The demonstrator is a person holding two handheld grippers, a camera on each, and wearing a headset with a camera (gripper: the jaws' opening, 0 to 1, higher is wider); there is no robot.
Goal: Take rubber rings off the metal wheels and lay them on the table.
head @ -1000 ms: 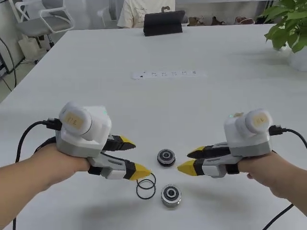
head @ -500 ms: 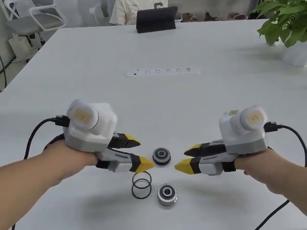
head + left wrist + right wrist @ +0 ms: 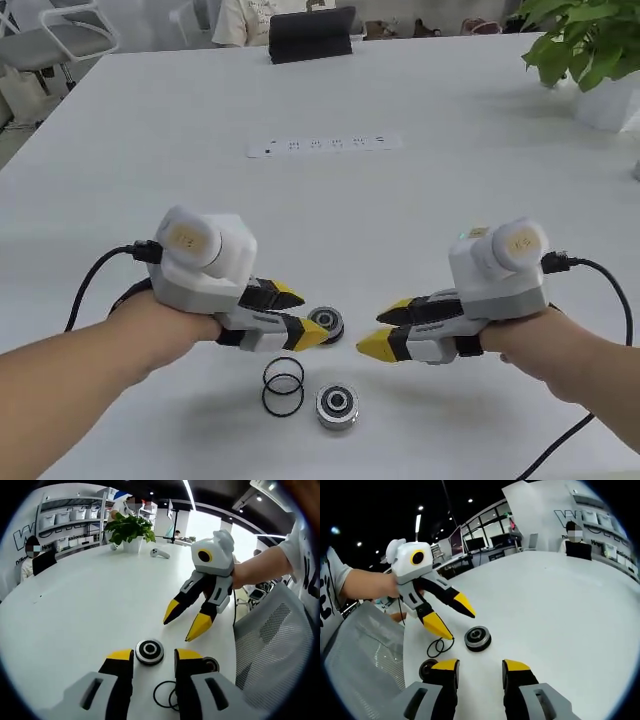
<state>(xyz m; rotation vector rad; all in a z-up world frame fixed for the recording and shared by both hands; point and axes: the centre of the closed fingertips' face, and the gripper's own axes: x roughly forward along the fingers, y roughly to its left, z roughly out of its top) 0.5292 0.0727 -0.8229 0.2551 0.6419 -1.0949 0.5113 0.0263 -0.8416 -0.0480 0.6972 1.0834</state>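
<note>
Both the left tongs [image 3: 306, 316] and the right tongs [image 3: 382, 327] are standing apart, holding nothing. The far wheel [image 3: 327, 322] is lying flat on the bench [image 3: 400, 200], just ahead of the left tongs; the right tongs are facing it from farther off.

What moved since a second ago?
The left gripper slid closer to the far wheel, jaws open, gripping nothing. The right gripper, also open, the near wheel and the two loose rings stayed put.

Your two black rubber rings [image 3: 283, 388] lie flat, overlapping, on the desk [image 3: 420, 220] beside the nearer metal wheel [image 3: 337, 404]; the farther metal wheel [image 3: 327, 321] lies flat beyond
</note>
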